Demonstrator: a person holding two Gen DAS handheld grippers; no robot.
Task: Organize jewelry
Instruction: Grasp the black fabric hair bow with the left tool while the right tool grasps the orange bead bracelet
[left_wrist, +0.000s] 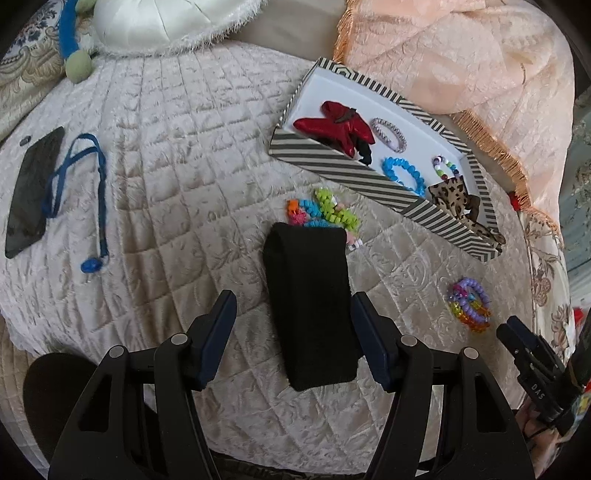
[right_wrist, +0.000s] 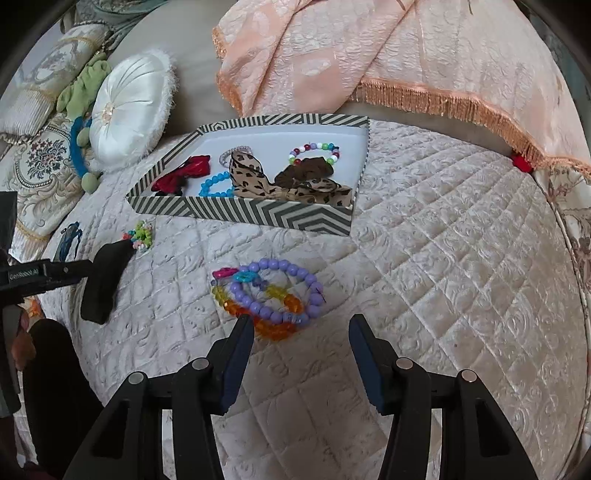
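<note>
The left gripper is hanging over the quilt with its jaws standing apart; a black band is lying between them, close against the right pad, though whether it is actually being touched is hard to tell, and a clear gap is showing at the left pad. The band's far end is covering part of a pile of coloured ties, so their number is staying unclear. The right gripper is also standing open, with nothing between its pads; its left finger is hiding the near edge of a heap of bead bracelets, purple over orange and yellow.

Beyond them the striped box is holding a red bow, a blue bracelet, a leopard scrunchie, a multicoloured bead ring and a clear coil tie. In the left view the box's front wall is cutting off the lower part of the bow and bracelet.

A dark phone with a blue lanyard is lying well apart at the left. Lettering on the left gripper's body, seen from the right view, is reading roughly "GenRobot"; "DAS" is showing on the right gripper in the left view.
</note>
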